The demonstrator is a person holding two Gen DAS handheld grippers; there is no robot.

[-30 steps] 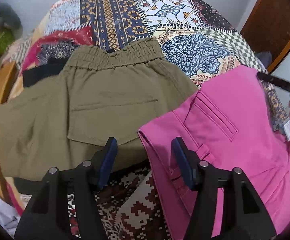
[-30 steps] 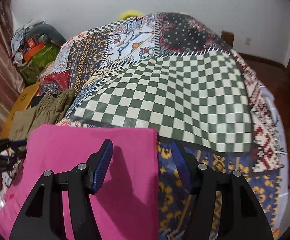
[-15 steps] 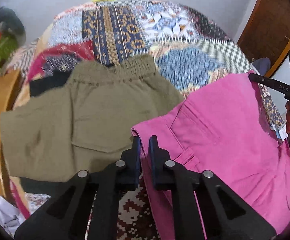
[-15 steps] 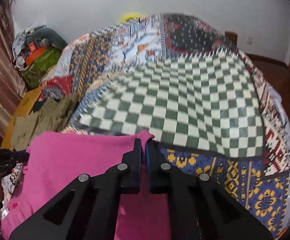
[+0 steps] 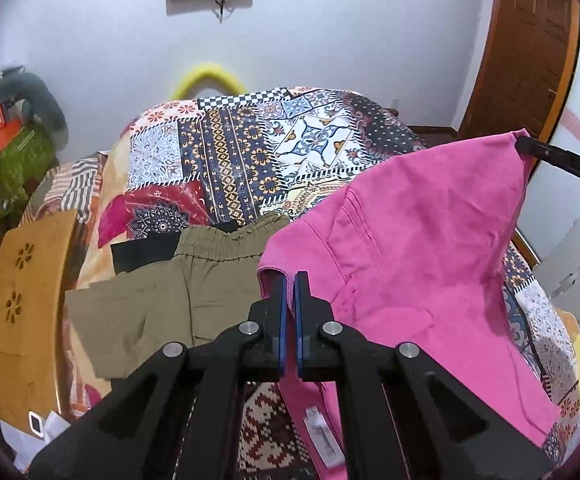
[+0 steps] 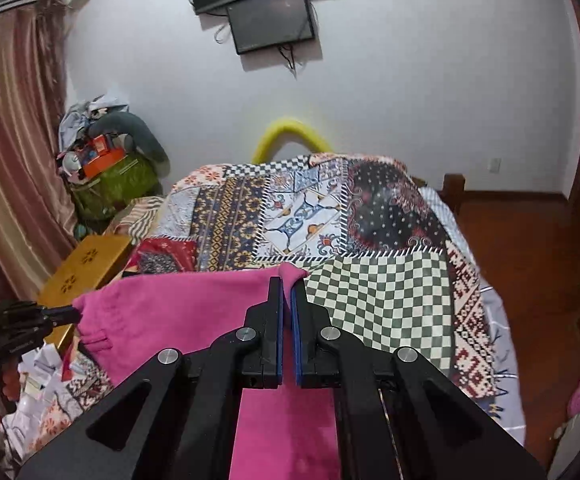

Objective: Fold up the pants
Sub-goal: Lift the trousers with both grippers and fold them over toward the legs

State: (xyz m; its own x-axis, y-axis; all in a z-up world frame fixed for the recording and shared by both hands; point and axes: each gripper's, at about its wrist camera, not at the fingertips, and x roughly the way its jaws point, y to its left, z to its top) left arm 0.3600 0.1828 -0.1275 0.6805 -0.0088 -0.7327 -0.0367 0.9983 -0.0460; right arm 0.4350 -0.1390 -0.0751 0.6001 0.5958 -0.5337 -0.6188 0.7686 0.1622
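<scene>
Pink pants [image 5: 409,264] hang lifted above the patchwork bed. My left gripper [image 5: 289,280] is shut on one waistband corner of the pink pants. My right gripper [image 6: 286,286] is shut on the other corner, and the pink pants [image 6: 178,320] stretch between the two. The right gripper [image 5: 529,148] shows at the right edge of the left wrist view, and the left gripper [image 6: 74,312] shows at the left of the right wrist view. The lower part of the pants drapes down toward the bed.
Folded olive pants [image 5: 162,296] lie on the bed [image 6: 369,300] at the left, over a black garment [image 5: 142,252]. A wooden stool [image 5: 22,308] stands left of the bed. A cluttered green bag [image 6: 114,180] sits by the curtain. A wooden door [image 5: 525,48] is at the right.
Both grippers went from open to shut on the pink pants' waistband corners, then lifted the pants up off the bed.
</scene>
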